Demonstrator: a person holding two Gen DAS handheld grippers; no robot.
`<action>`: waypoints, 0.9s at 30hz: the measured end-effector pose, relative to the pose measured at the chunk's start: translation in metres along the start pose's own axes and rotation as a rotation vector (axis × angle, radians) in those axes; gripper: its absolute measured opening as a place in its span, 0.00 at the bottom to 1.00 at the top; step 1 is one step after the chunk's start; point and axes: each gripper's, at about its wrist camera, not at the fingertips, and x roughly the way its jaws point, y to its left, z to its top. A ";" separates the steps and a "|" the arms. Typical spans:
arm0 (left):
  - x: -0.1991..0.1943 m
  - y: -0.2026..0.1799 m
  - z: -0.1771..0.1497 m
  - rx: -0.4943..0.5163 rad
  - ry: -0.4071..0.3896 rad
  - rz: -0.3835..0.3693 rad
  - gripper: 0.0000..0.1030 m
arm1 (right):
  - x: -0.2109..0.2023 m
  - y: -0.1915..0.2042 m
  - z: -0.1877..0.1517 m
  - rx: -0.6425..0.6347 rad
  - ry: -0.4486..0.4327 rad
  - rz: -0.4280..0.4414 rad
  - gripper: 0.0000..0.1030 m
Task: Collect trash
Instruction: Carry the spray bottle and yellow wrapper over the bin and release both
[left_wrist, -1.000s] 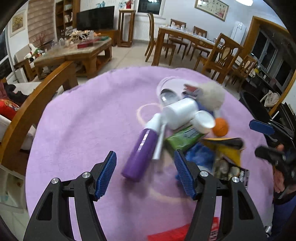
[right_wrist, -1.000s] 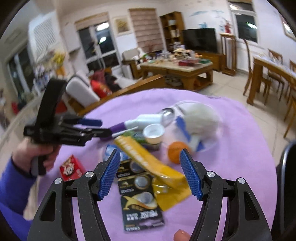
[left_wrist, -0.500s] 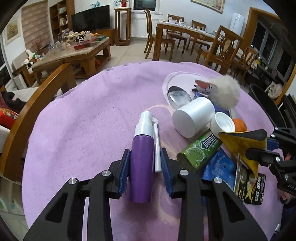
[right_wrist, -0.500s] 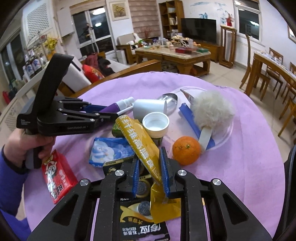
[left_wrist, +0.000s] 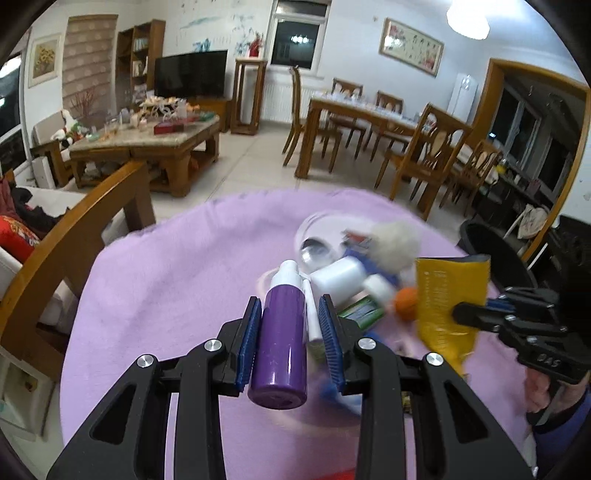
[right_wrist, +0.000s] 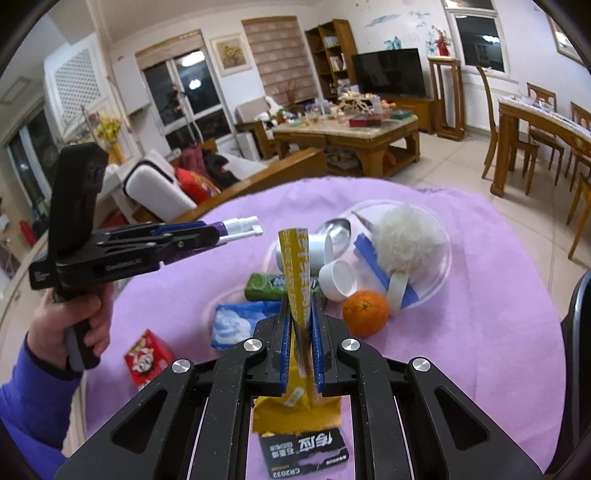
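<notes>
Our desk (right_wrist: 498, 332) under its purple cloth carries the remaining clutter in a loose heap — white jar, green packet, blue wrapper, orange, red packet, battery card. At the right edge of the left view sits a dark bin (left_wrist: 491, 251), just beyond the desk rim, and we judge that is where both loads must go.

Our left tool (left_wrist: 290, 328) grips the purple spray bottle (left_wrist: 282, 343); its long axis runs straight along the fingers, nozzle pointing away. The pads have closed and hold it clear of the cloth.

Our right tool (right_wrist: 300, 325) has been closing and now pinches the yellow sachet (right_wrist: 297, 266) flat, its length standing up and forward out of the pads.

The relation that matters — the bin lies on the right tool's side, so the right hand is nearer and we expect it to drop first, the left crossing after.
</notes>
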 end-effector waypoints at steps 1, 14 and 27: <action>-0.005 -0.007 0.004 0.002 -0.011 -0.017 0.31 | -0.007 -0.002 0.000 0.003 -0.011 0.002 0.10; -0.003 -0.101 0.031 0.061 -0.074 -0.166 0.31 | -0.110 -0.063 -0.016 0.098 -0.154 -0.036 0.10; 0.040 -0.211 0.044 0.158 -0.038 -0.323 0.31 | -0.217 -0.164 -0.051 0.248 -0.290 -0.175 0.10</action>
